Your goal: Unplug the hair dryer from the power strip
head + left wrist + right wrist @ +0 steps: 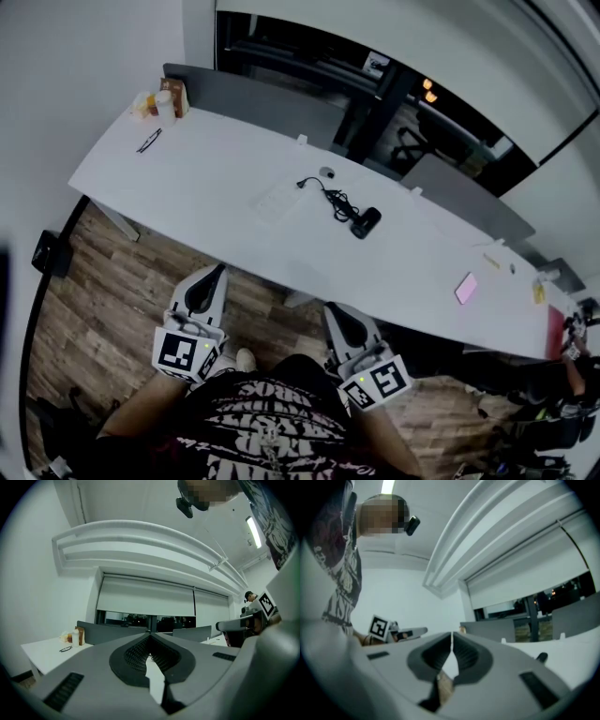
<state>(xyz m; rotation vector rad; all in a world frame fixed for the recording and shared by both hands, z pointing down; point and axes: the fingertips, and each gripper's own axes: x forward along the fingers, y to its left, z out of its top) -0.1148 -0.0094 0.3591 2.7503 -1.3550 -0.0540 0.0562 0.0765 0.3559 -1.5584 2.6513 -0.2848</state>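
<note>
A black hair dryer (366, 222) lies on the long white table (216, 164), and its coiled cord (336, 200) runs to a plug (302, 183) at a pale power strip (277, 201). The dryer also shows as a dark knob (541, 657) in the right gripper view. My left gripper (217, 272) (150, 634) hangs short of the table's near edge with its jaws shut and nothing between them. My right gripper (331, 307) (452, 634) is beside it, also short of the edge, shut and empty. Both point level toward the table.
A pink phone (466, 288) lies at the table's right, glasses (148, 141) and small bottles (164, 98) at its far left. Grey partitions (272, 103) line the far edge. Wood floor (112, 309) lies below. Another person (251, 597) stands at the far right.
</note>
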